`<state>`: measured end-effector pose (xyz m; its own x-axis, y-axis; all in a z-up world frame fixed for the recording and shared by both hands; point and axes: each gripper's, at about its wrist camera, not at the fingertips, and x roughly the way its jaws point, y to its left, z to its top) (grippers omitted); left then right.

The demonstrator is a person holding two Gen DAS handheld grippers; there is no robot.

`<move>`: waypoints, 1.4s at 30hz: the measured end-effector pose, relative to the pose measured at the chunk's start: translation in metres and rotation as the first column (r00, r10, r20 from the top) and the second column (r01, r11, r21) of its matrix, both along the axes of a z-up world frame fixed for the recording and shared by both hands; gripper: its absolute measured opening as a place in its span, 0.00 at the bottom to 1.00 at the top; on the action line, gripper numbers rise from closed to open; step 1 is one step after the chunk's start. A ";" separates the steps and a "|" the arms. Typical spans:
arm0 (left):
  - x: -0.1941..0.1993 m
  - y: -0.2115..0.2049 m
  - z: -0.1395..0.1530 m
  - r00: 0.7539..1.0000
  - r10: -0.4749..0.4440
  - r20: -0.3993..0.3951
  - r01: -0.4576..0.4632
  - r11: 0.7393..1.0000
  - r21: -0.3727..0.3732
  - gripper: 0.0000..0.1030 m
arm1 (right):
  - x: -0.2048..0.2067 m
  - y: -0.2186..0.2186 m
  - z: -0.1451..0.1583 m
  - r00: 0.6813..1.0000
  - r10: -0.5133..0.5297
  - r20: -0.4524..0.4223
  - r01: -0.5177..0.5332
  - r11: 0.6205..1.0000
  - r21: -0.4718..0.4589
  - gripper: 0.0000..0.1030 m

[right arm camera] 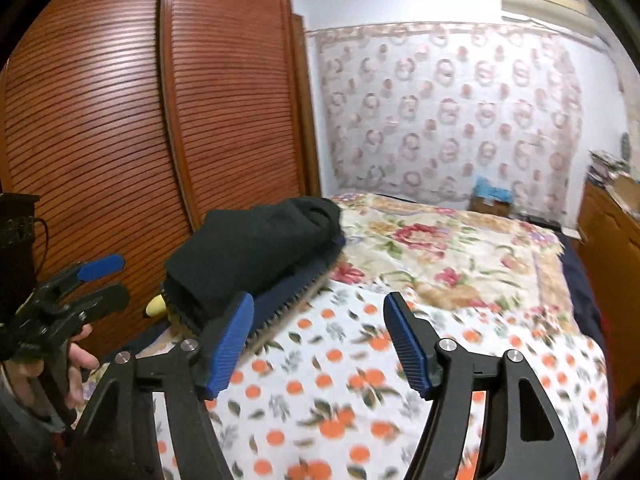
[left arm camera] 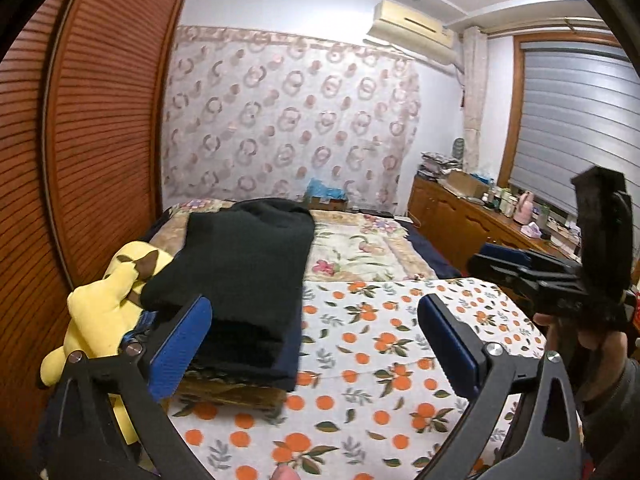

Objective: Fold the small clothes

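Observation:
A folded black garment point(left arm camera: 244, 264) lies on top of a stack of folded dark clothes at the left side of the bed; it also shows in the right wrist view point(right arm camera: 256, 252). My left gripper point(left arm camera: 316, 340) is open and empty, with its left pad beside the stack's near end. My right gripper point(right arm camera: 320, 344) is open and empty, held above the orange-print sheet point(right arm camera: 340, 400). The right gripper shows at the right edge of the left wrist view point(left arm camera: 492, 258), and the left gripper shows at the left edge of the right wrist view point(right arm camera: 100, 280).
A yellow plush toy point(left arm camera: 104, 320) lies left of the stack. A brown slatted wardrobe point(right arm camera: 120, 120) stands along the bed's left side. A floral blanket point(right arm camera: 440, 256) covers the far bed. A wooden counter point(left arm camera: 480, 216) with clutter runs along the right wall.

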<state>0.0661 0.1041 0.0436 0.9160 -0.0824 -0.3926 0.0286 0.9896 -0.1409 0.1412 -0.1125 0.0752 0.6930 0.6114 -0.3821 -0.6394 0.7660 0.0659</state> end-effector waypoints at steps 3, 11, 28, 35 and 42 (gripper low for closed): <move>-0.004 -0.015 0.006 1.000 -0.008 0.013 0.007 1.000 0.007 1.00 | -0.032 -0.025 0.009 0.998 -0.062 0.021 0.062 0.998 0.012 0.71; -0.016 -0.050 0.024 0.999 -0.017 0.035 0.014 0.996 0.085 1.00 | -0.089 -0.057 0.027 0.974 -0.218 0.060 0.216 0.976 0.037 0.72; -0.026 -0.093 0.033 0.999 -0.009 0.038 0.003 0.990 0.140 1.00 | -0.129 -0.051 0.021 0.941 -0.334 0.059 0.331 0.942 0.055 0.72; -0.025 -0.095 0.032 0.999 -0.008 0.038 0.003 0.990 0.140 1.00 | -0.126 -0.052 0.020 0.938 -0.341 0.058 0.338 0.939 0.056 0.72; -0.025 -0.099 0.032 0.999 -0.006 0.037 0.001 0.990 0.138 1.00 | -0.130 -0.056 0.020 0.936 -0.346 0.070 0.342 0.938 0.059 0.72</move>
<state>0.0408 0.0055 0.0751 0.9299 -0.0331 -0.3663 0.0350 0.9994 -0.0016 0.0109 -0.1688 0.0948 0.8905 0.3456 -0.2958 -0.3420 0.9374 0.0655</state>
